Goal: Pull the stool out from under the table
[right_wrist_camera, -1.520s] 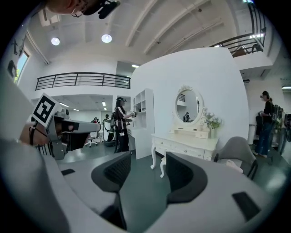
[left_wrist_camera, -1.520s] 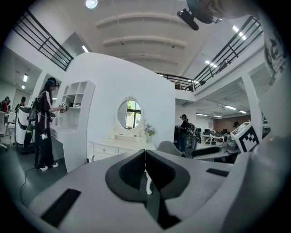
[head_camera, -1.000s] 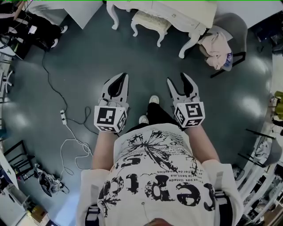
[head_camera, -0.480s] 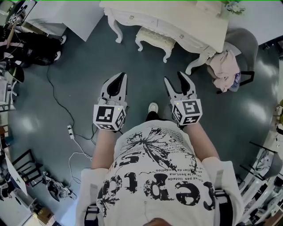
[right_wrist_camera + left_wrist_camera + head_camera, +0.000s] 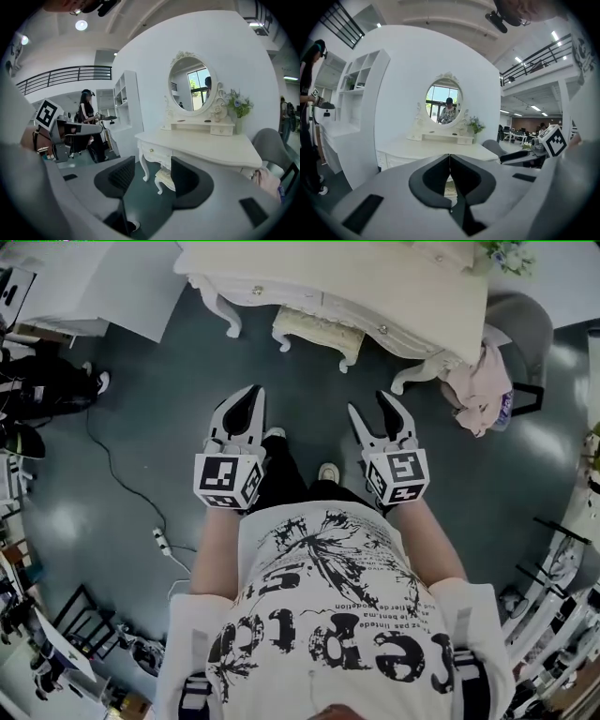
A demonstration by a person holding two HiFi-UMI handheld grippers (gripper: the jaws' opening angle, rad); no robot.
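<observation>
1. Lower centre: the left gripper (image 5: pixel 252 395) has its fingers clenched on nothing, and the right gripper (image 5: pixel 371 407) has its fingers released and empty.
2. Upper centre: the cushioned stool (image 5: pixel 317 331) sits tucked under the white vanity counter (image 5: pixel 375 277).
3. Risk: clenched fingers can't seize the seat, and a one-sided pull may snag a stool leg on the counter's.

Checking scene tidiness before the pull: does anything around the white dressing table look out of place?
A crumpled pink garment is draped over the grey chair beside the white dressing table; a white power strip lies loose on the dark floor.
</observation>
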